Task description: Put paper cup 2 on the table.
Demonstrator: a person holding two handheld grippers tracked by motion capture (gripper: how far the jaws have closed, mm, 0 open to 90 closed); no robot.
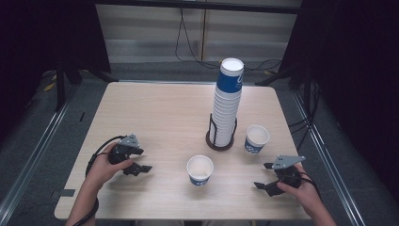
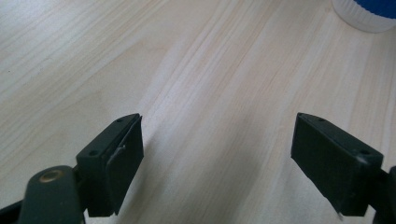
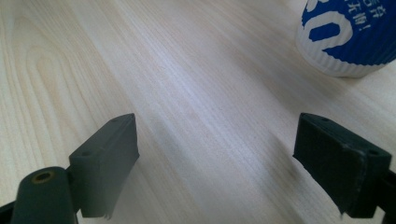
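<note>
1. Left gripper [image 1: 141, 165]: its fingers [image 2: 114, 161] are spread wide with bare wood between them, holding nothing. In the left gripper view just the ribbed base of a cup peeks in at the top right corner.
2. Right gripper [image 1: 263, 176]: fingers [image 3: 105, 161] wide apart here too, empty, hovering low over the tabletop [image 1: 160, 113].
3. Landmark is the tall stack of paper cups [image 1: 227, 101], standing in a dark wire holder [image 1: 220, 139] right of the tabletop's centre.
4. One loose blue-and-white paper cup [image 1: 200, 170] stands upright, mouth up, in front of the stack and a little left, between the two grippers.
5. A second loose cup [image 1: 257, 139] stands just right of the stack's base, clear of the holder, tilted slightly. The right gripper sits in front of it, and the cup at the top right of the right gripper view is probably this one.
6. Judgement: this looks like the start of a pick. Both hands are poised, neither cup touched, with the likely goal of nesting the loose cups onto the stack.
7. Next move calls for one gripper to swing toward its nearer cup, straddle the wall and close gently; thin paper will crush under a hard squeeze.
</note>
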